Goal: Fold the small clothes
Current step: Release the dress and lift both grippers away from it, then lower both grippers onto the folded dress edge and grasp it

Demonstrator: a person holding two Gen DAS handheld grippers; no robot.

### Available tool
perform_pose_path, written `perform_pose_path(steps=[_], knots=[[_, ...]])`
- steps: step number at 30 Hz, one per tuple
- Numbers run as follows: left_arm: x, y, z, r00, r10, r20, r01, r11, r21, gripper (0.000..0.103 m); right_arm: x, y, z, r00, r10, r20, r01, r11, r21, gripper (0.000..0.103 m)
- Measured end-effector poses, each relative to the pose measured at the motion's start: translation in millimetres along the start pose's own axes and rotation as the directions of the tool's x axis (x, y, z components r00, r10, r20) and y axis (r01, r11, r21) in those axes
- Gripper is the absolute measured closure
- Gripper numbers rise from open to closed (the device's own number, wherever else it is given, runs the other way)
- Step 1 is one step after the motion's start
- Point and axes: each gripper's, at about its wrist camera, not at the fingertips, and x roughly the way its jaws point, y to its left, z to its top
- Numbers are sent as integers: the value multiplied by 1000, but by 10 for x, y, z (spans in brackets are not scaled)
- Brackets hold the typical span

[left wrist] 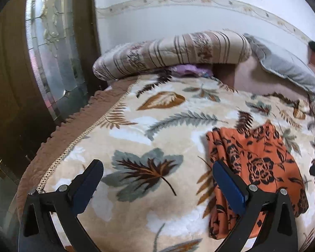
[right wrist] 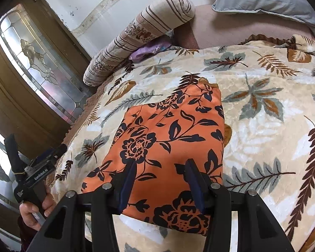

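Left gripper (left wrist: 157, 180): jaws wide apart, holding nothing, over the leaf-print blanket (left wrist: 157, 126); its handle (seen from the right wrist) reads "GenRobot.AI". The orange floral garment (right wrist: 168, 130) lies folded on the bed, its near-left edge hidden behind the left gripper's right finger. Right gripper (right wrist: 160, 170): jaws partly open above the garment's near half; contact unclear.

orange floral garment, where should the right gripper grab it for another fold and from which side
Take the orange floral garment at its near edge, coming in low from the near side with the right gripper. It lies flat and already folded on the blanket, so that edge is the reachable layered part.
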Motion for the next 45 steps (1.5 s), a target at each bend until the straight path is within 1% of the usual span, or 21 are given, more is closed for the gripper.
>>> perform_pose_path(steps=[3,5,8,15,19,25,32,36,39,41,43,44,45], knots=[[-61,92,40,999,31,31,-30,999,-31,0,14,-15,-8,1000,5,0,-5,1000,8,51],[-84,149,63,998,41,38,-39,998,-51,0,24,-14,-16,1000,8,-1,-8,1000,10,51],[-109,202,82,998,46,39,-43,996,-72,0,56,1,-32,1000,11,-8,-11,1000,9,51],[-211,187,134,997,45,61,-40,996,-82,0,93,58,-71,999,27,-19,-27,1000,5,51],[-253,102,174,997,31,69,-26,997,-78,0,86,77,-95,999,32,-21,-32,999,4,51],[-283,-131,210,996,21,84,-18,999,-42,0,-15,60,-126,999,35,-7,-35,999,7,51],[-352,-411,253,994,0,105,1,1000,-12,0,-185,-102,-149,999,43,17,-43,998,37,51],[-355,-549,250,994,5,112,-7,1000,18,0,-270,-183,-160,999,42,29,-43,998,45,51],[-320,-602,225,995,7,99,-11,999,38,0,-305,-259,-169,998,43,34,-45,997,60,51],[-247,-636,197,998,-7,69,3,998,57,0,-312,-308,-179,998,45,34,-47,996,71,51],[-88,-639,151,999,-46,-8,46,997,59,0,-314,-362,-195,998,50,33,-53,995,86,48],[-27,-632,132,997,-66,-41,68,996,53,0,-317,-386,-199,998,54,35,-57,994,92,47],[67,-612,99,991,-98,-91,102,994,34,0,-319,-410,-206,998,58,38,-62,993,99,47]])
